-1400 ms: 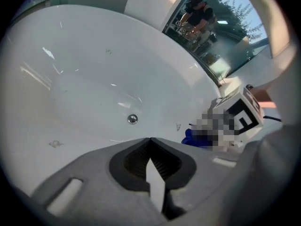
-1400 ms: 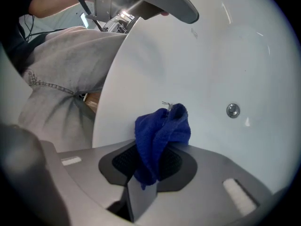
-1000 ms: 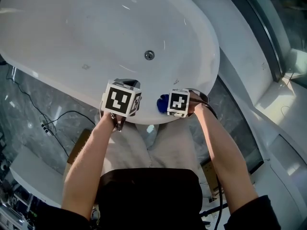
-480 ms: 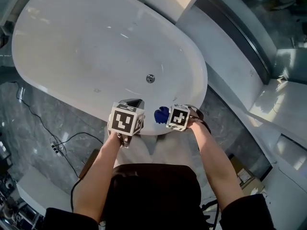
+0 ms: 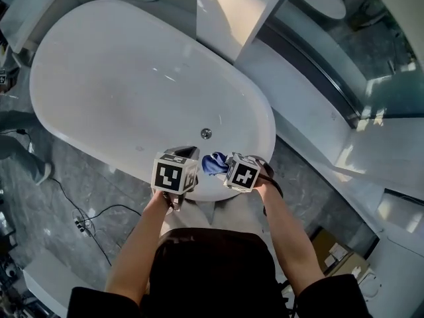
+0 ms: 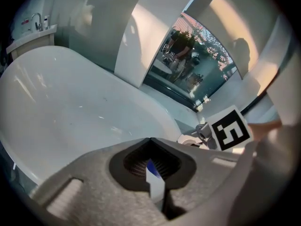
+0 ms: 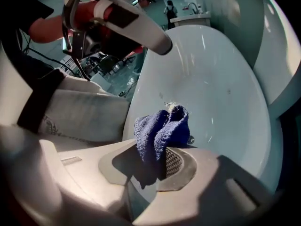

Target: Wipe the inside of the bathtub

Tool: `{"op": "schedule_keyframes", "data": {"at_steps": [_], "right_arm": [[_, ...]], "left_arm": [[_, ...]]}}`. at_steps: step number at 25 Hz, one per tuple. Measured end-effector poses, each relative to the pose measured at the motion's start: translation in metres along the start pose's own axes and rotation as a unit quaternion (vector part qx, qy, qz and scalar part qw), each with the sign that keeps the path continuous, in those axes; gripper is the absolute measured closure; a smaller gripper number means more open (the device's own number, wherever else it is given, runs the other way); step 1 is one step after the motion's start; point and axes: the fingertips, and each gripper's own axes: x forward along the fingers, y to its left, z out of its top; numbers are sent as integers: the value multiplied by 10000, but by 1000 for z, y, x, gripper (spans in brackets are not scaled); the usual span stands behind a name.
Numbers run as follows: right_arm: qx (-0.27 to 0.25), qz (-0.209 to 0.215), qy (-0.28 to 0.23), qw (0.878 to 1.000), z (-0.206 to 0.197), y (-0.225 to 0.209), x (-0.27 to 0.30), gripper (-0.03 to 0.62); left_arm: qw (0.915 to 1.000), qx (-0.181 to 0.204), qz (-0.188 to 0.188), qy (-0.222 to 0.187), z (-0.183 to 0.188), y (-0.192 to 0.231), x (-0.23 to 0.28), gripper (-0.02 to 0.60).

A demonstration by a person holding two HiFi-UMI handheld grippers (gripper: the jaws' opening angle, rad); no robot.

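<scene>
Pinching blue cloth (image 7: pixel 161 130) in R claw (image 7: pixel 154 160), poking out over tub (image 7: pixel 221 88)

The left gripper (image 6: pixel 150 142) holds its fingers (image 6: pixel 94 182) closed tip to tip, facing the white bathtub (image 6: pixel 70 102).

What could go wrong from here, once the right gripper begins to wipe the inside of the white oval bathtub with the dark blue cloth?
1. The right gripper pinches the dark blue cloth as a bunch, with a loose fold sticking out. Dragging it over the white oval bathtub might pull it free.
2. Little cloth covers the jaw tips, so the bare jaws might rub the glossy surface.
</scene>
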Motion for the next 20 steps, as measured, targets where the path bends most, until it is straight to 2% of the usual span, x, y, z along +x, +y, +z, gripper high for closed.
{"op": "schedule_keyframes", "data": {"at_steps": [5, 10, 13, 20], "right_arm": [[-68, -413, -207, 9989, 31, -6, -27, 499], [17, -800, -618, 9949, 62, -8, -55, 499], [79, -1059, -932, 9900, 85, -21, -77, 499], [100, -1674, -1437, 9753, 127, -57, -143, 497]], "left_arm": [[9995, -16, -76, -306, 30, -5, -22, 577], [9973, 74, -53, -724, 62, -10, -55, 577], [9952, 183, 60, -964, 87, -7, -72, 577], [9892, 402, 65, -1405, 144, -14, -99, 577]]}}
